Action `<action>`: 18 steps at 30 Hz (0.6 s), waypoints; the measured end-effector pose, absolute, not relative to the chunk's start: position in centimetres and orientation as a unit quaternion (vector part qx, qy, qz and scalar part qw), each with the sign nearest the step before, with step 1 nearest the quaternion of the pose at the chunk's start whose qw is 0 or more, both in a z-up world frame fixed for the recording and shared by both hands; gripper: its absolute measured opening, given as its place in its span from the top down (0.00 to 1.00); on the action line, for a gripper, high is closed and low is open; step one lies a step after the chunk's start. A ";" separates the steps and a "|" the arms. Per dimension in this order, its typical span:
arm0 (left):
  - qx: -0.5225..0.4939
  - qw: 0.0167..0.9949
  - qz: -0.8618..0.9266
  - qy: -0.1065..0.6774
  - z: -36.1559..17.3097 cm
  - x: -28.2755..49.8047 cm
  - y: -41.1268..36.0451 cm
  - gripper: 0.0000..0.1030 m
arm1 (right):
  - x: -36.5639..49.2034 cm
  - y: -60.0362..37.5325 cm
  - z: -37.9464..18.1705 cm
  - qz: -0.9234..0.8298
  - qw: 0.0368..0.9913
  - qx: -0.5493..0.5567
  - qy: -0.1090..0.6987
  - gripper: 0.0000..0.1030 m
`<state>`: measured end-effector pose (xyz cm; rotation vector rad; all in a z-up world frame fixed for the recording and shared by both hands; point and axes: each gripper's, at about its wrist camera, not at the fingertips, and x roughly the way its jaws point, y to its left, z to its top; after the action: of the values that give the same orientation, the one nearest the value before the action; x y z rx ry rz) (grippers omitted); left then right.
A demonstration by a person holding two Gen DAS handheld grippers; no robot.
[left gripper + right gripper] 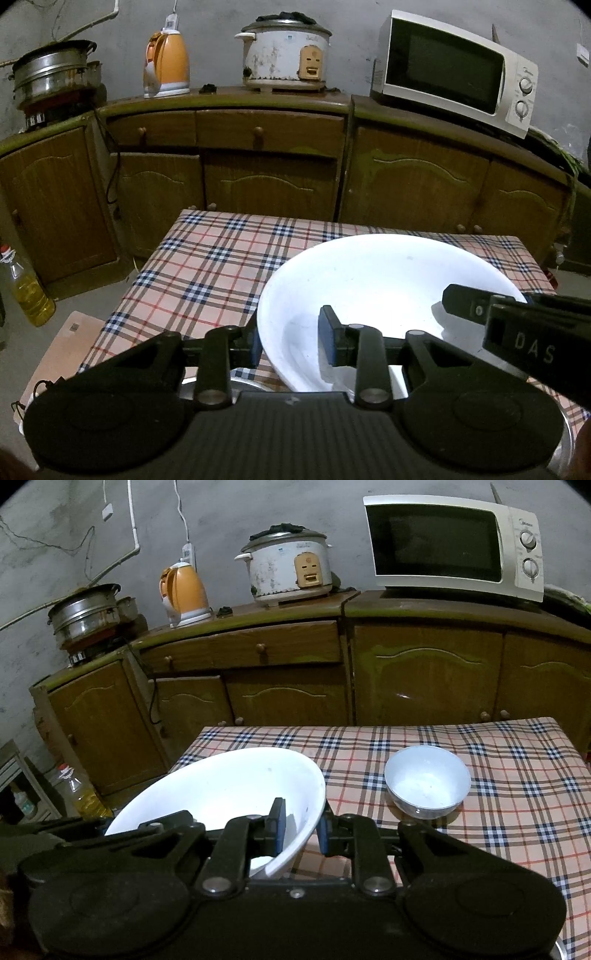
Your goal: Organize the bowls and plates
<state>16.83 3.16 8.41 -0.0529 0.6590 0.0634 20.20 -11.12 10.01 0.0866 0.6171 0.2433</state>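
A large white bowl (373, 288) is held tilted above the checked table (207, 266). My left gripper (291, 341) is shut on its near left rim, one finger inside and one outside. My right gripper (300, 827) is shut on the opposite rim of the same bowl (229, 786); its finger also shows in the left wrist view (469, 304). A small white bowl (426, 781) stands upright on the tablecloth (498, 775), to the right of my right gripper and apart from it.
A metal rim (243, 386) shows under the big bowl at the table's near edge. Wooden cabinets (258, 177) stand behind the table with a microwave (454, 70), rice cooker (284, 51), orange kettle (168, 64) and steamer pot (51, 72). An oil bottle (27, 291) stands on the floor left.
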 end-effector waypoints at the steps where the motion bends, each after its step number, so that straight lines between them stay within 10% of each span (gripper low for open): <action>1: -0.026 0.945 0.031 0.324 8.4 16.8 3.1 0.69 | 20.2 -11.1 10.0 0.119 0.944 0.043 0.303 0.77; 18: -0.030 0.948 0.024 0.316 8.0 15.0 2.3 0.69 | 18.3 -12.1 9.8 0.115 0.947 0.046 0.297 0.77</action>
<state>15.01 2.34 8.02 -0.0604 0.6426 0.0492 18.33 -12.13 9.83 0.0929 0.6048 0.2348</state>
